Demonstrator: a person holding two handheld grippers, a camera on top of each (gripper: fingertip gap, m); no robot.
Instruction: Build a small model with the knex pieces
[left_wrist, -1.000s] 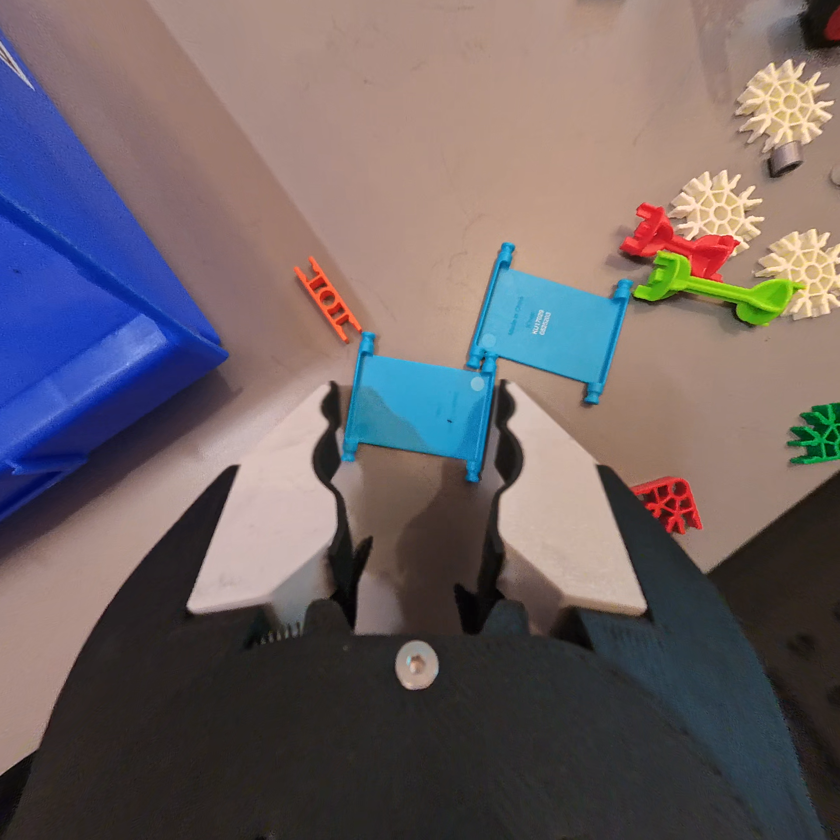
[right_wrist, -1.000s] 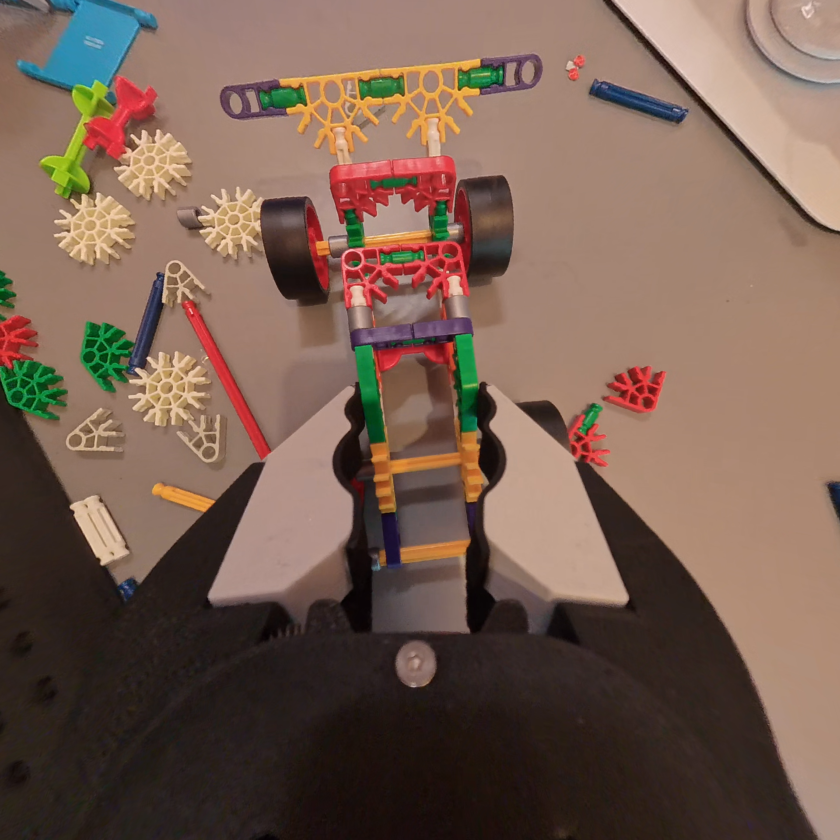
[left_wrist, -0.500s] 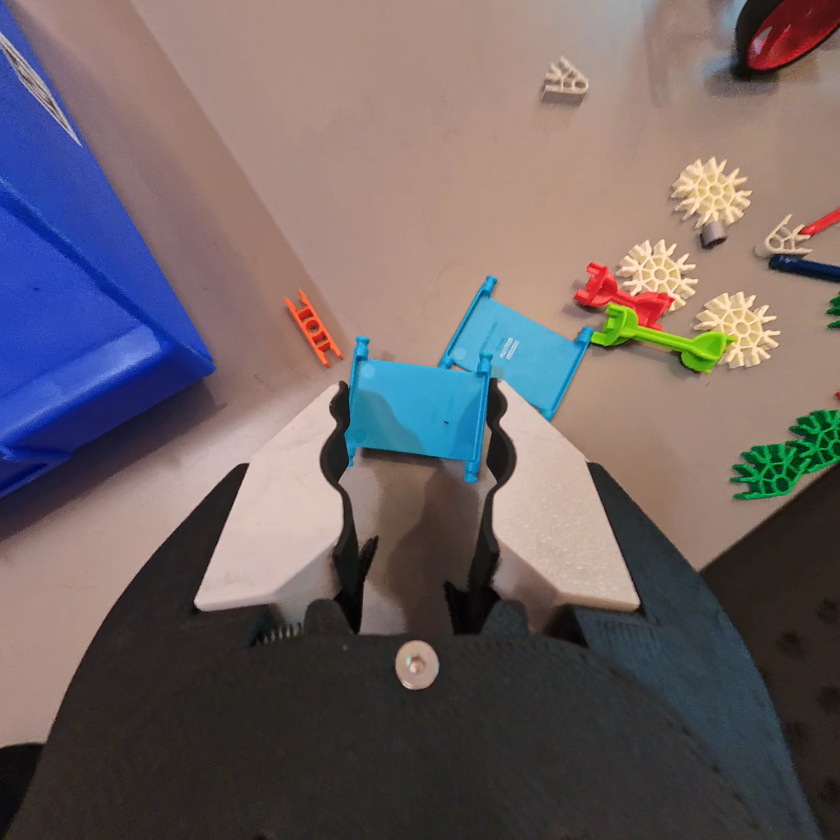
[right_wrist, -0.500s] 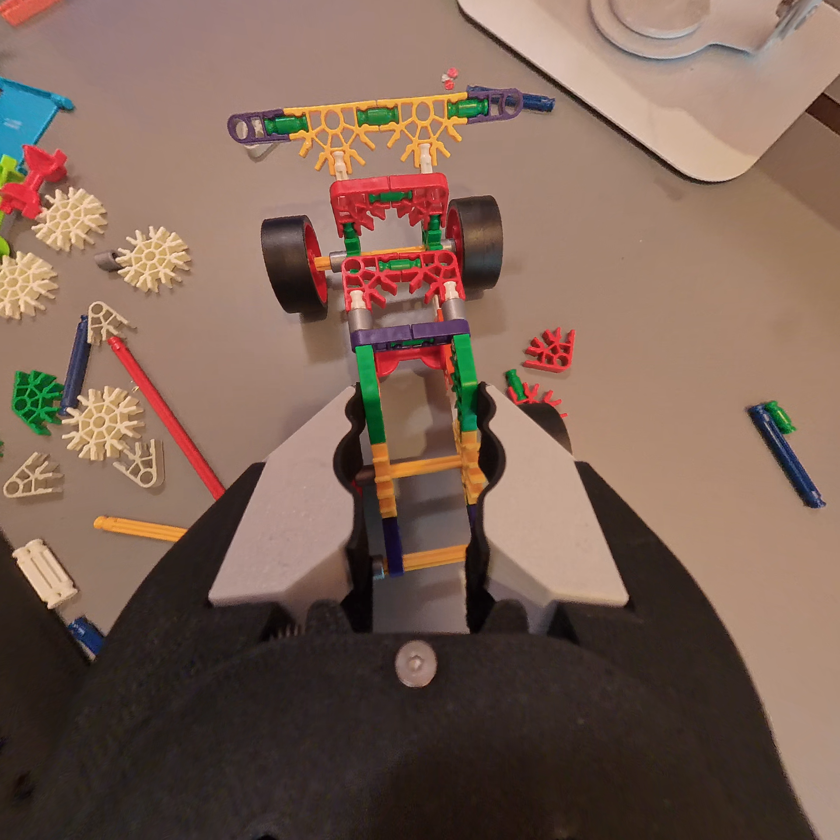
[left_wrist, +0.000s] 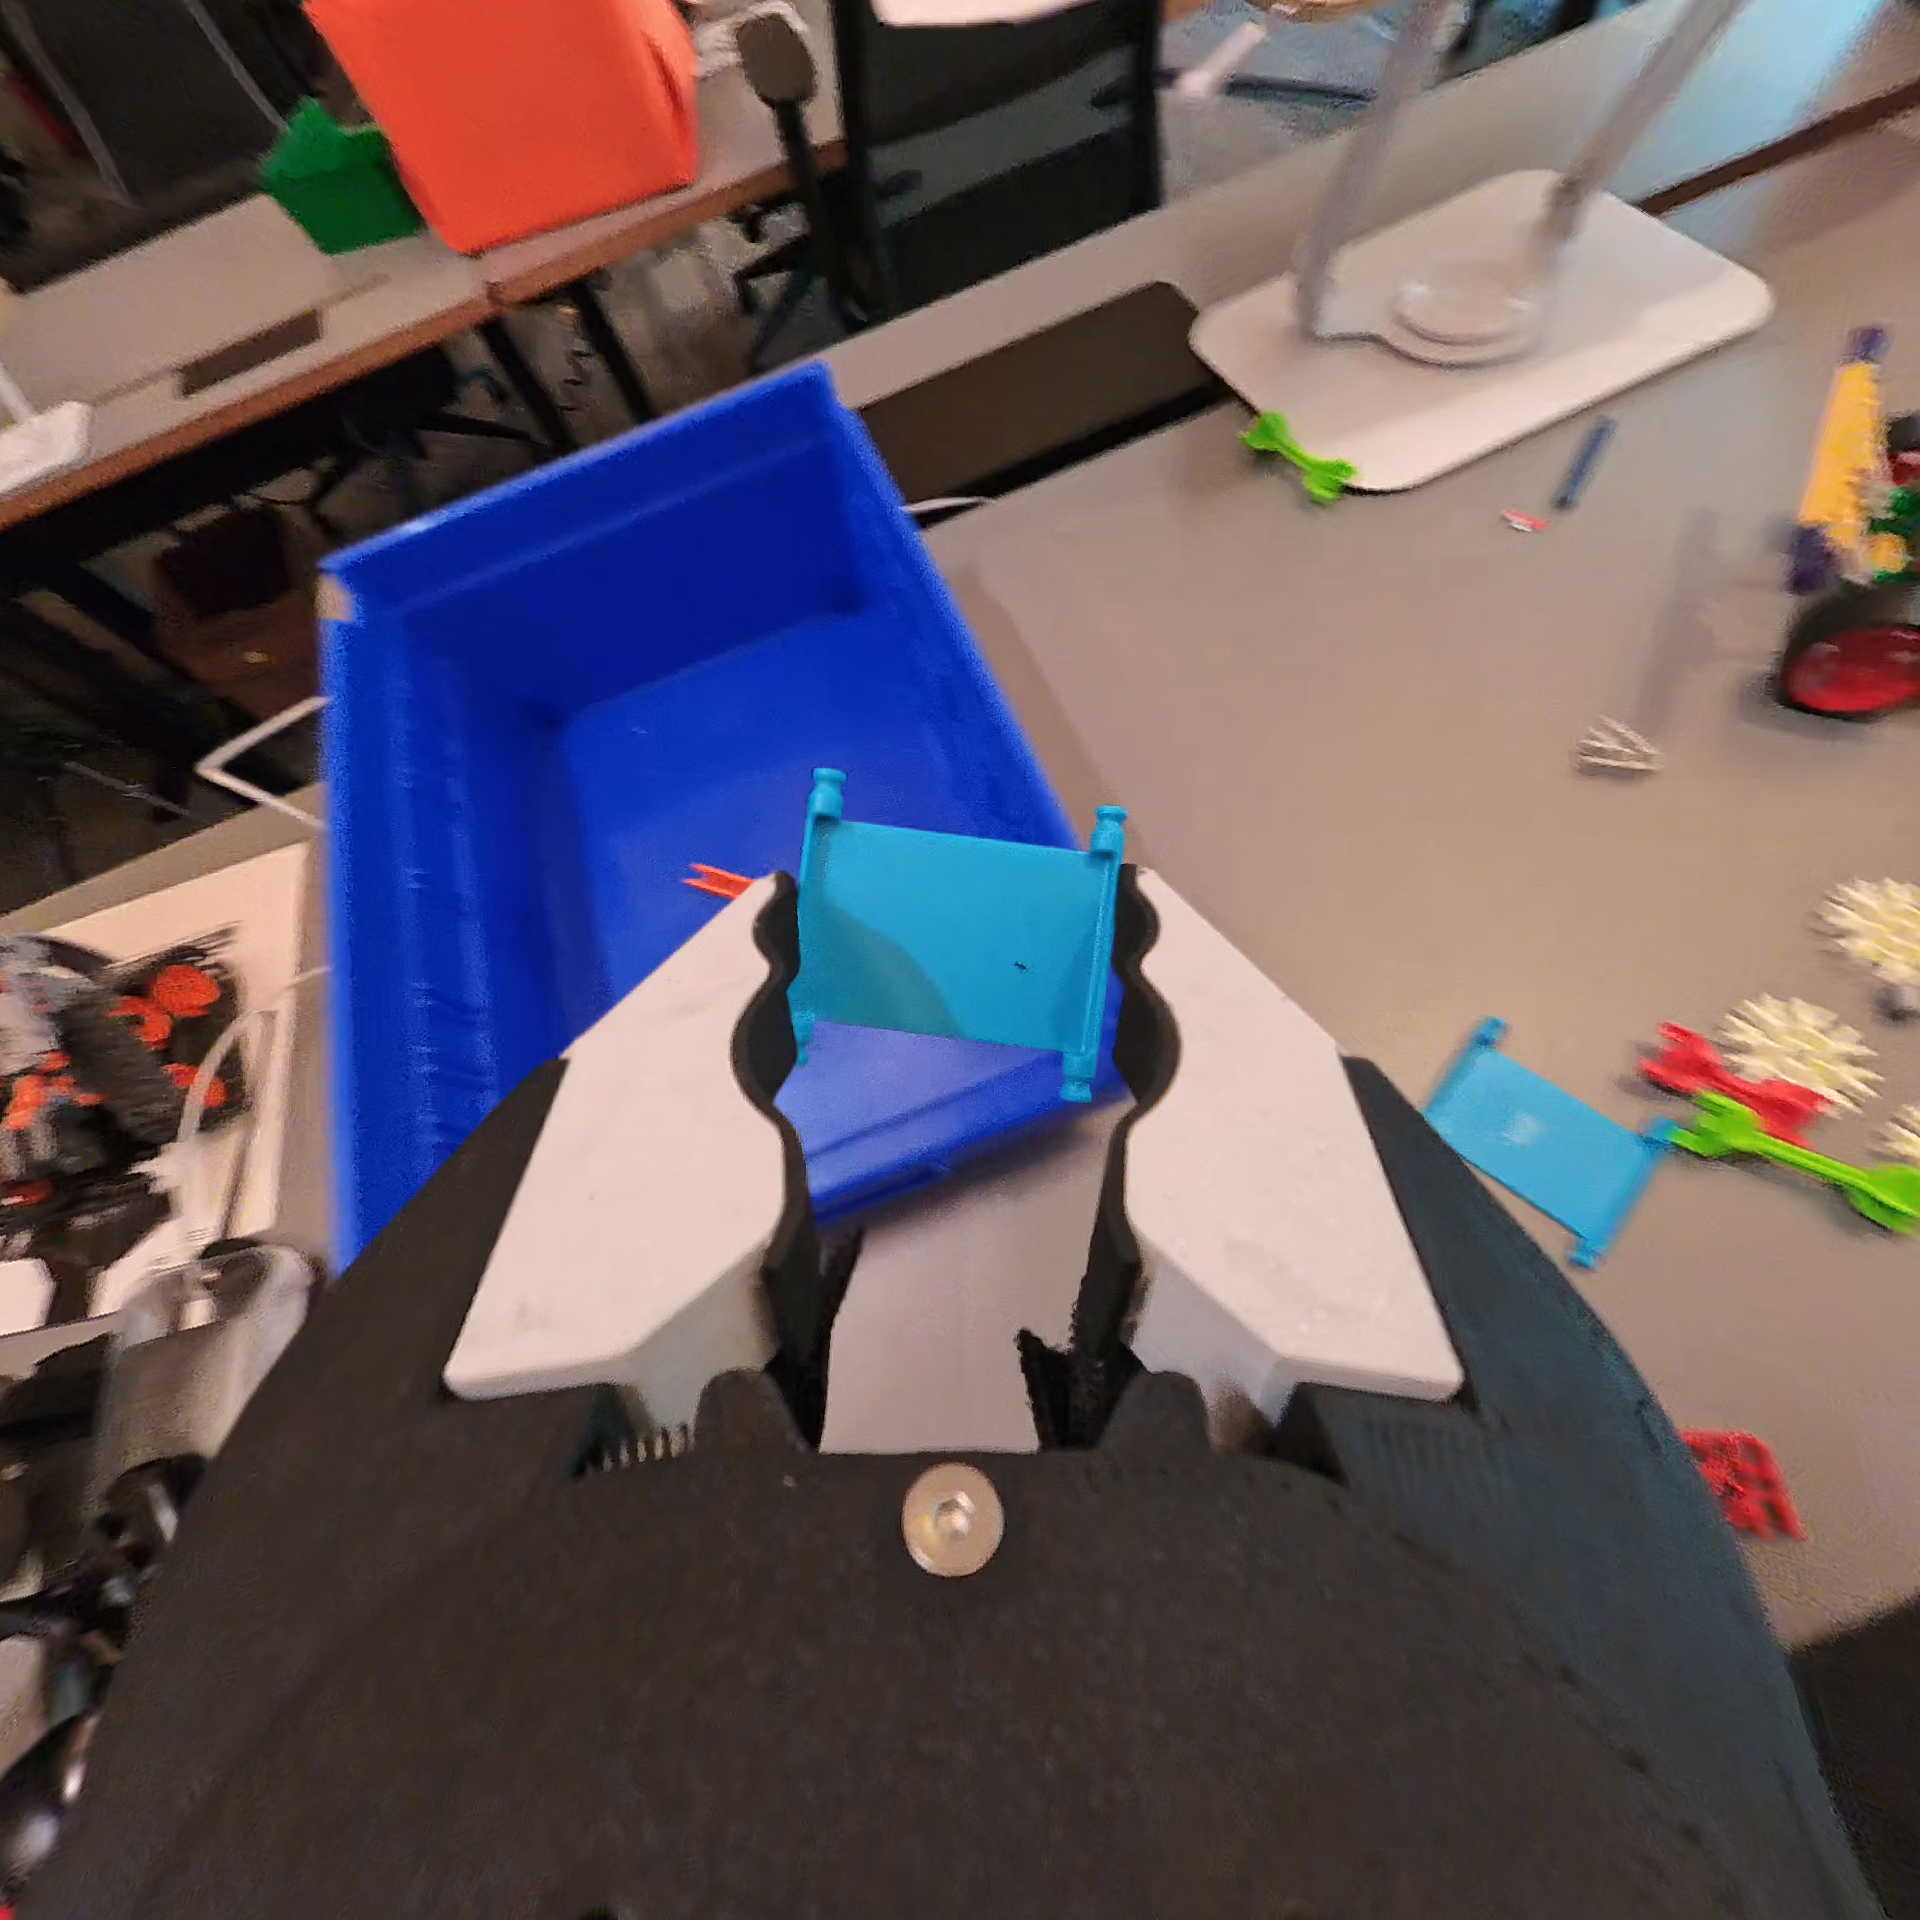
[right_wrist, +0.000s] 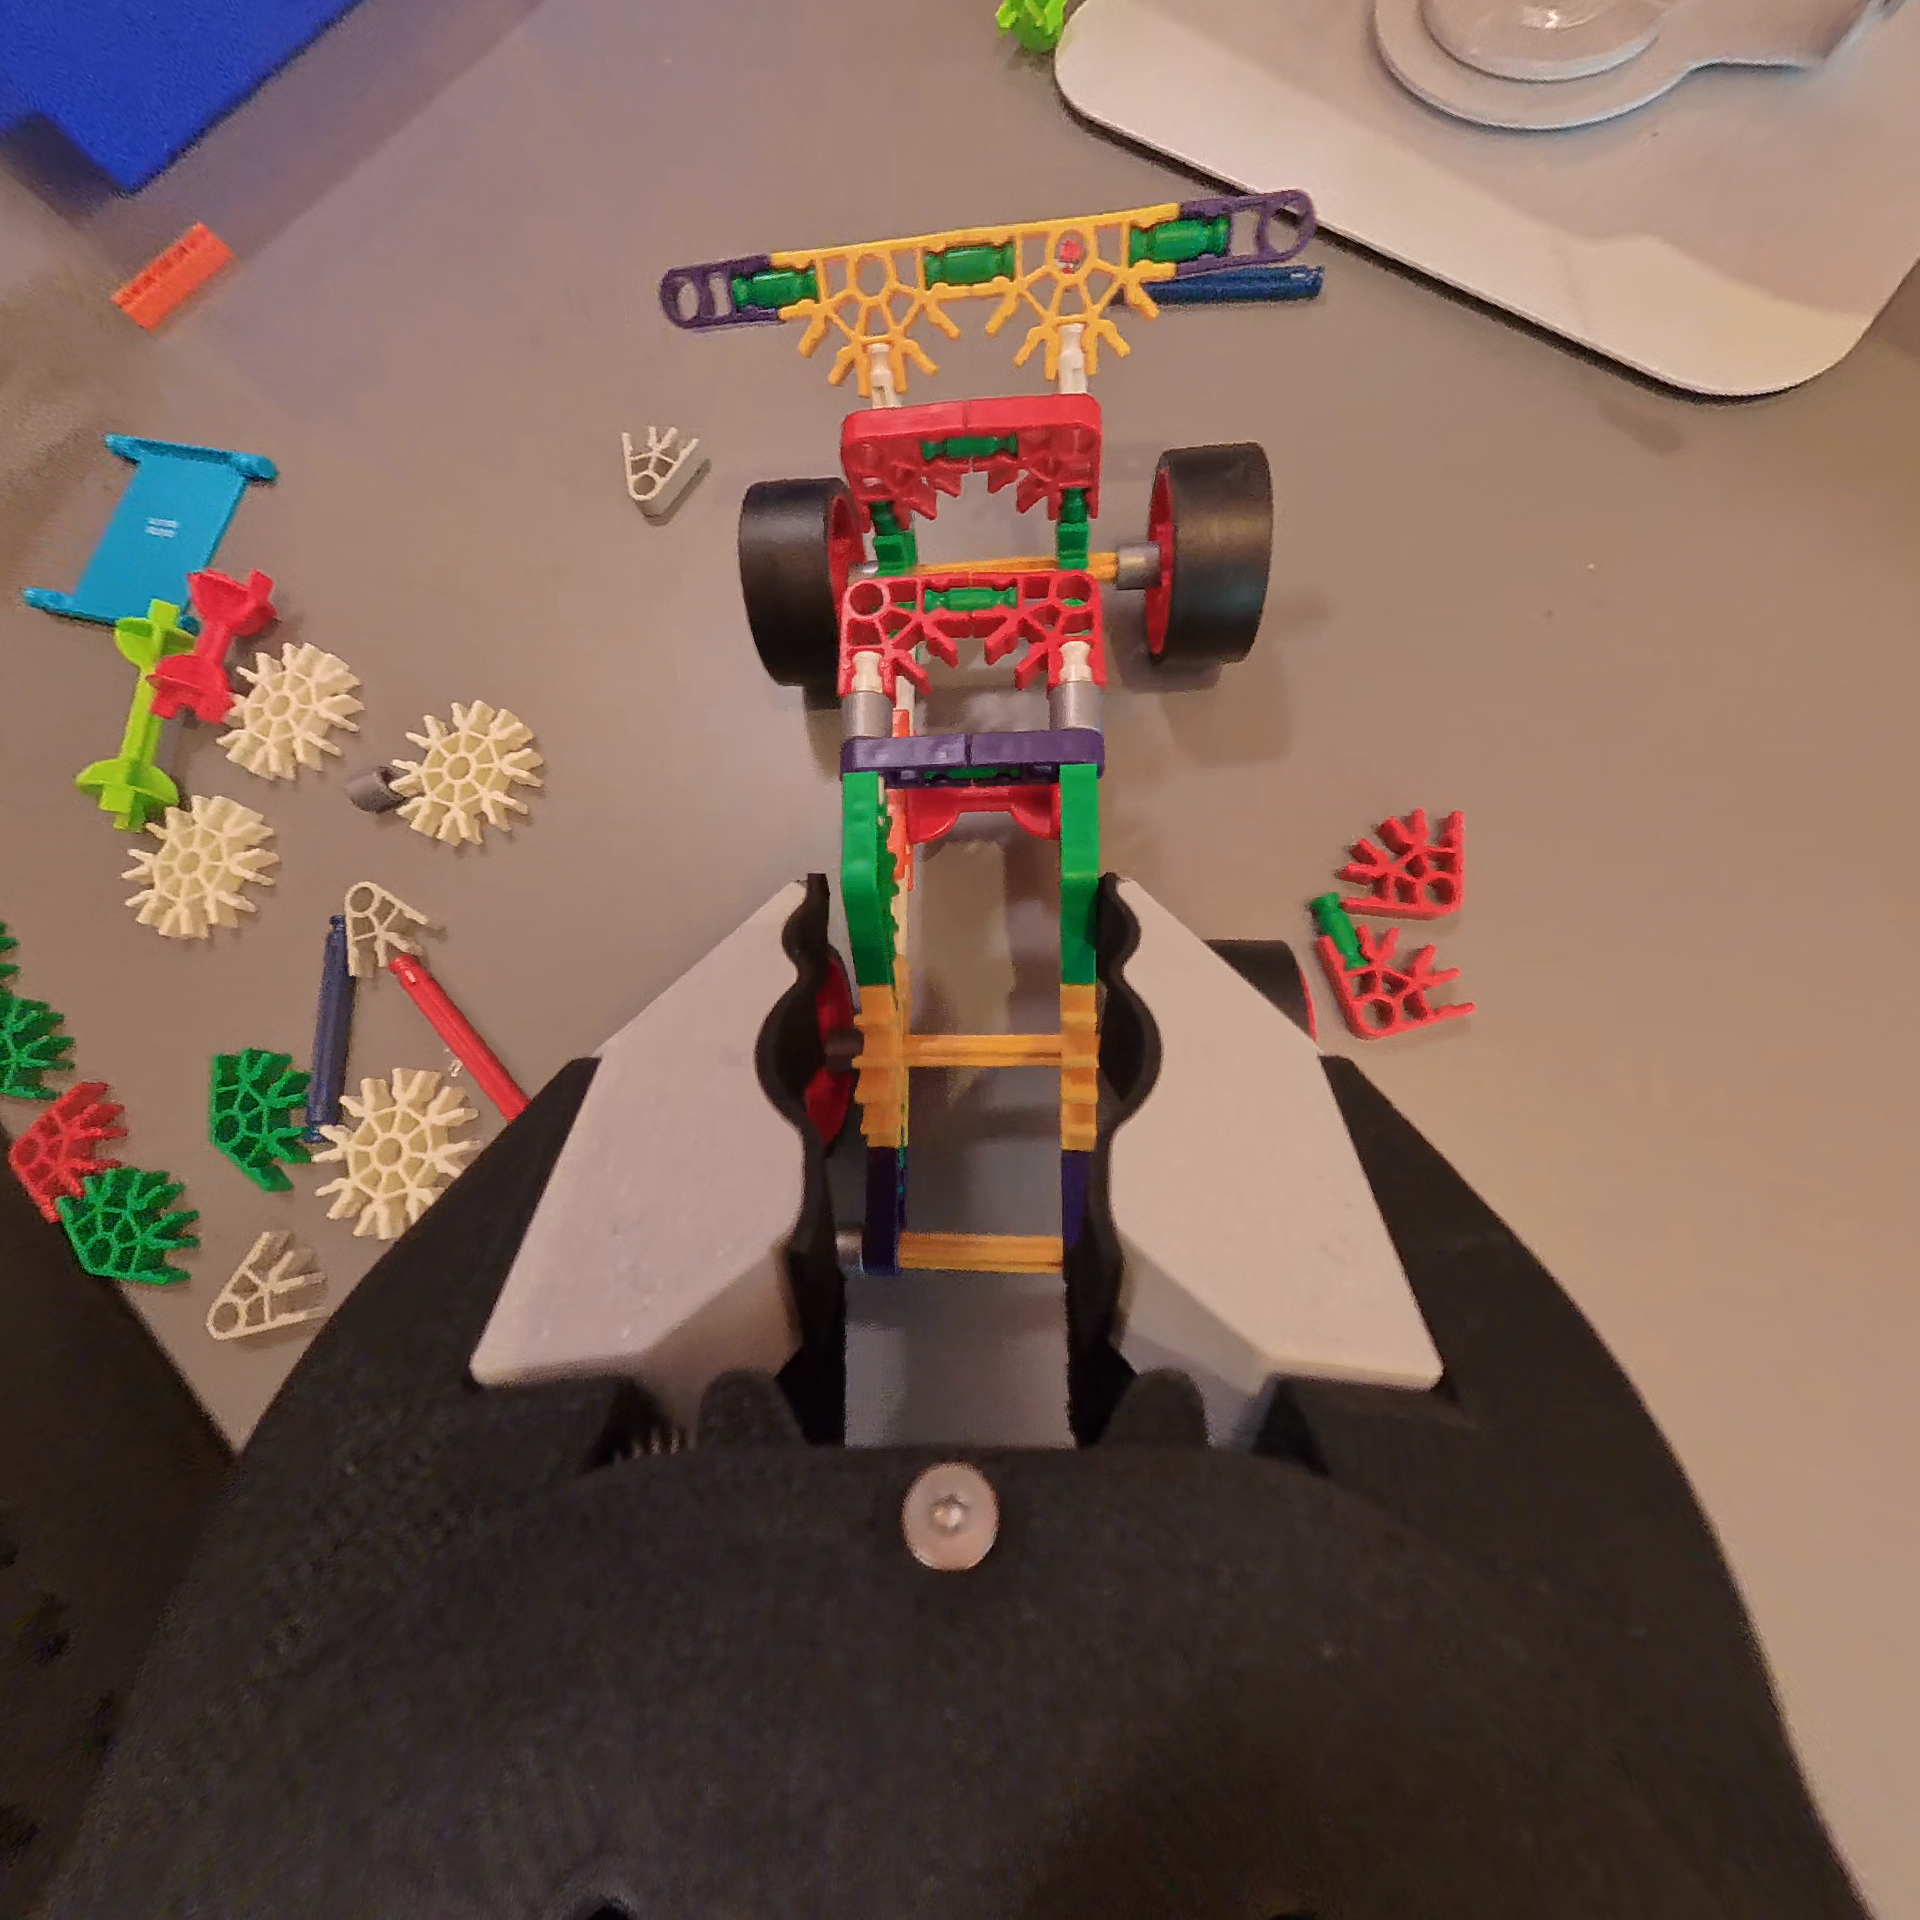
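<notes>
My left gripper (left_wrist: 956, 914) is shut on a light blue plastic panel (left_wrist: 951, 951) and holds it in the air over the near end of a blue bin (left_wrist: 447, 790). A second light blue panel (left_wrist: 1538, 1138) lies on the grey table to the right; it also shows in the right wrist view (right_wrist: 156, 530). My right gripper (right_wrist: 961, 904) is shut on the green and yellow frame of a multicoloured toy car (right_wrist: 971, 665) with black wheels (right_wrist: 1216, 561) and a yellow and purple crossbar (right_wrist: 987, 270).
Loose pieces lie left of the car: white snowflake connectors (right_wrist: 462, 769), a lime green rod (right_wrist: 140, 717), a red rod (right_wrist: 457, 1034), green connectors (right_wrist: 255, 1117). Red connectors (right_wrist: 1403, 914) lie right. A white stand base (right_wrist: 1507, 187) sits far right. An orange piece (right_wrist: 171, 275) lies near the bin. The gap from one gripper's tips to the other's is roughly 40 centimetres. My left tips are about 35 centimetres from the red rod (right_wrist: 457, 1034), my right tips only 10 centimetres.
My left gripper has lifted the blue panel off the table and swung left, so it now hangs over the blue bin. My right gripper has kept its hold on the car while the view shifted.
</notes>
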